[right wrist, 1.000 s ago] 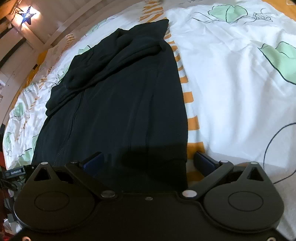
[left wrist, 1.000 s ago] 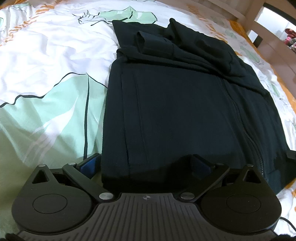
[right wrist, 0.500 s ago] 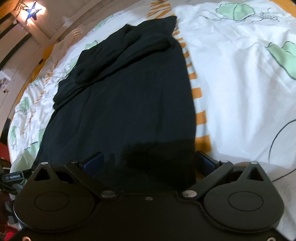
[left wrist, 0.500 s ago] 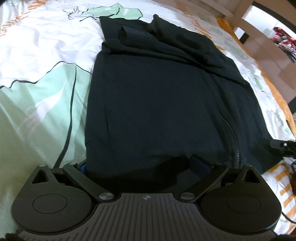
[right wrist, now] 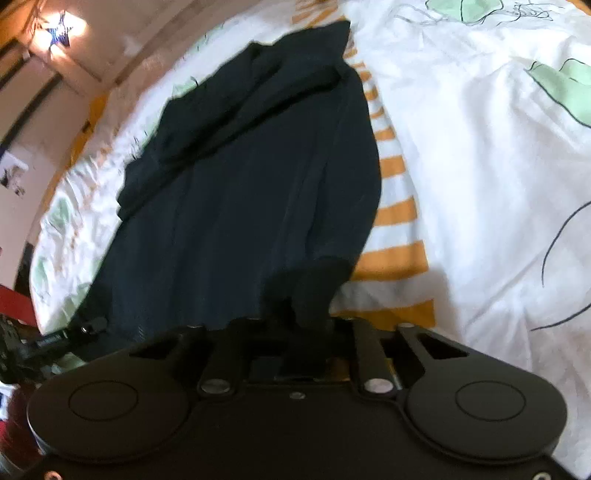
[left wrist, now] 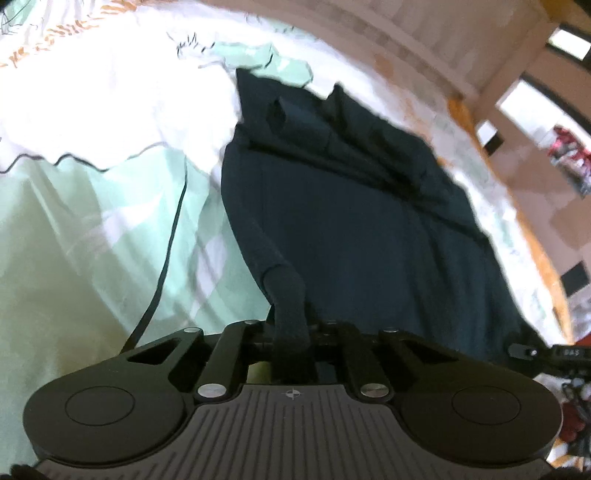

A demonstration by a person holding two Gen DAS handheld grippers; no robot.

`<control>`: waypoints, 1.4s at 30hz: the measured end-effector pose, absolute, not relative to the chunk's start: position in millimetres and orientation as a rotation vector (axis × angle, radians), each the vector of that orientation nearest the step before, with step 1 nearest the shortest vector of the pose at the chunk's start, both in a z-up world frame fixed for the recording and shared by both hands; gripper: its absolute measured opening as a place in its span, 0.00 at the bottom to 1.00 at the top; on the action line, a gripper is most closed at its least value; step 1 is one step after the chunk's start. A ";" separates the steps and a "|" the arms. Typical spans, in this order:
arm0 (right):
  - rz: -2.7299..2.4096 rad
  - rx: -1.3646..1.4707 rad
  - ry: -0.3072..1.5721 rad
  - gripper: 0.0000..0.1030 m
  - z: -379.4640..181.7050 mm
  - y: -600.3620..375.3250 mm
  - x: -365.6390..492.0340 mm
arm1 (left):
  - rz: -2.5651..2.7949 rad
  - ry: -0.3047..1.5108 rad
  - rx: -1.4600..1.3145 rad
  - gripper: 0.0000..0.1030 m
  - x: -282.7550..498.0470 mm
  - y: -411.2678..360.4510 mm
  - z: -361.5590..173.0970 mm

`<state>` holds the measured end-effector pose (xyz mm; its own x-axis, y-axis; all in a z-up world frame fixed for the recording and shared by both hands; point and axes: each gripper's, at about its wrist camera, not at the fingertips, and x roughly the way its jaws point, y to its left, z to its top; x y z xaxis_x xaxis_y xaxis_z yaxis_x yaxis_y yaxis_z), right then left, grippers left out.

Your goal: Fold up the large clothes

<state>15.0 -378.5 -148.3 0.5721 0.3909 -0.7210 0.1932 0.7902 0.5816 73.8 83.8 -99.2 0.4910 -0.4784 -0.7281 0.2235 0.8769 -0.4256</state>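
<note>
Dark clothing [left wrist: 362, 221], a large navy garment, lies spread along the bed and fills the middle of both views; its far end is bunched in folds near the top of each frame. In the left wrist view its near left corner is drawn up into a narrow ridge that runs down to the bottom centre, into my left gripper [left wrist: 290, 345]. The jaws there have just been closing and now pinch this fabric between them. In the right wrist view the near right corner of the garment [right wrist: 251, 206] rises in the same way at the lower centre, and my right gripper [right wrist: 308, 332] has also just been closing and now presses its jaws together on the cloth. Both views are somewhat blurred.

Under the garment is a white bedsheet [left wrist: 92, 110] with pale green shapes, black lines and orange stripes [right wrist: 399, 221]; the stripes lie just beside the garment's right edge. At the upper left of the right wrist view a star-shaped lamp [right wrist: 61, 31] glows on the wall.
</note>
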 end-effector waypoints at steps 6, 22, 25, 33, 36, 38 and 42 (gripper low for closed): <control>0.218 0.811 0.792 0.17 -119.9 -393.7 10.5 | -0.470 0.865 -0.451 0.08 80.3 90.8 -65.7; 0.193 0.834 0.480 0.18 -67.8 -430.7 154.4 | -0.440 0.670 -0.629 0.09 241.2 51.7 -25.4; 0.146 0.817 0.507 0.18 -82.6 -435.6 193.8 | -0.394 0.693 -0.606 0.09 274.3 40.4 -41.5; 0.058 0.731 0.611 0.19 -127.9 -432.6 263.7 | -0.293 0.797 -0.563 0.13 323.0 23.6 -89.4; 0.032 0.750 0.621 0.25 -140.8 -434.7 273.3 | -0.311 0.834 -0.616 0.20 331.6 27.8 -103.1; 0.012 0.781 0.609 0.51 -146.4 -439.7 277.1 | -0.339 0.854 -0.666 0.31 335.4 32.5 -107.6; 0.026 0.815 0.521 0.87 -140.1 -444.4 270.9 | -0.370 0.749 -0.649 0.97 325.6 36.8 -94.5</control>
